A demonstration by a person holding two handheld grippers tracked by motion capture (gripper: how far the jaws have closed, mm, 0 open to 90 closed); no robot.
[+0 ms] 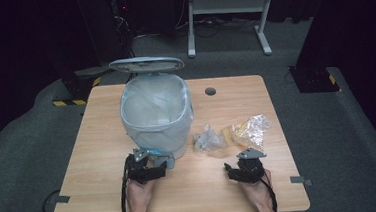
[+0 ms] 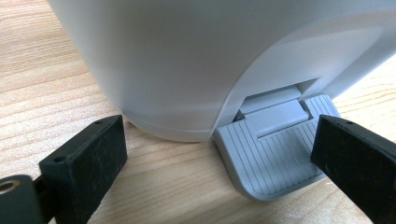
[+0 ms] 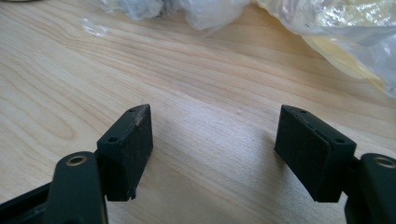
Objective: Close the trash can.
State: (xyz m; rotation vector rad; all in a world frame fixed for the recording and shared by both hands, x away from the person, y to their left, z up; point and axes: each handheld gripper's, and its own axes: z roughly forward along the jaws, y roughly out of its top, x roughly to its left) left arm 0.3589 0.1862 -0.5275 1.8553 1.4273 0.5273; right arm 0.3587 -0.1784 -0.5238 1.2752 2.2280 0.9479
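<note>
1. Bin (image 1: 156, 113) with its lid (image 1: 146, 65) up stands on the wooden table (image 1: 103, 142), a bag inside it
2. Left gripper (image 1: 152, 161) is spread wide at the bin's foot, with the grey pedal (image 2: 275, 154) between its jaws, not pinched
3. Right gripper (image 1: 247, 164) is spread wide over bare wood, holding nothing
4. Clear wrapper (image 1: 208, 138) and yellow wrapper (image 1: 248, 130) lie just past it, right of the bin

Bare table (image 1: 99, 157) left of bin (image 1: 157, 118)

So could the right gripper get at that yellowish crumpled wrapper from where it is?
Probably yes: the right gripper is open, with only bare table between it and the yellowish wrapper.
</note>
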